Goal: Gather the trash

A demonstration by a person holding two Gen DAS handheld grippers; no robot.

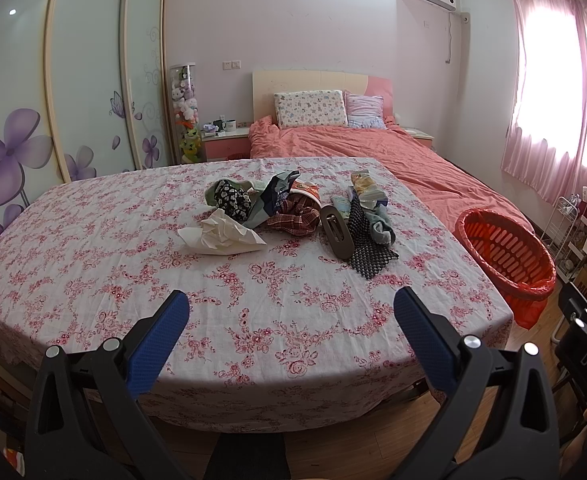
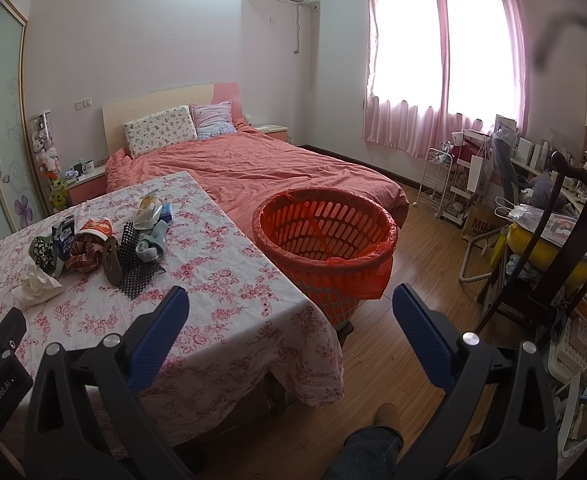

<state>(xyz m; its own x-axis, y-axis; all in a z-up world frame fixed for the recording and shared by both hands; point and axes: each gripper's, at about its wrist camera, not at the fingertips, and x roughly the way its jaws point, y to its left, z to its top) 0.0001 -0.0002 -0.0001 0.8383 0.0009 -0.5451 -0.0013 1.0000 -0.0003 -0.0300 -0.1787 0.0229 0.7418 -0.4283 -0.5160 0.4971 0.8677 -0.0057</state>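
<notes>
A pile of items lies mid-table on the floral cloth (image 1: 133,264): a crumpled white tissue (image 1: 221,234), a carton (image 1: 277,196), a plaid cloth (image 1: 295,218), a brown clip (image 1: 335,234), a black mesh mat (image 1: 367,248) and a snack packet (image 1: 363,186). The tissue (image 2: 37,284) and mesh mat (image 2: 135,266) also show in the right wrist view. A red basket (image 1: 505,256) with a red liner stands right of the table, also in the right wrist view (image 2: 325,236). My left gripper (image 1: 291,310) is open and empty above the table's near edge. My right gripper (image 2: 291,304) is open and empty near the basket.
A bed with a coral duvet (image 2: 261,164) lies behind the table. A dark wooden chair (image 2: 549,240), a white cart (image 2: 437,184) and cluttered shelves stand at the right. A wardrobe (image 1: 85,80) lines the left wall. The floor is wooden (image 2: 389,344).
</notes>
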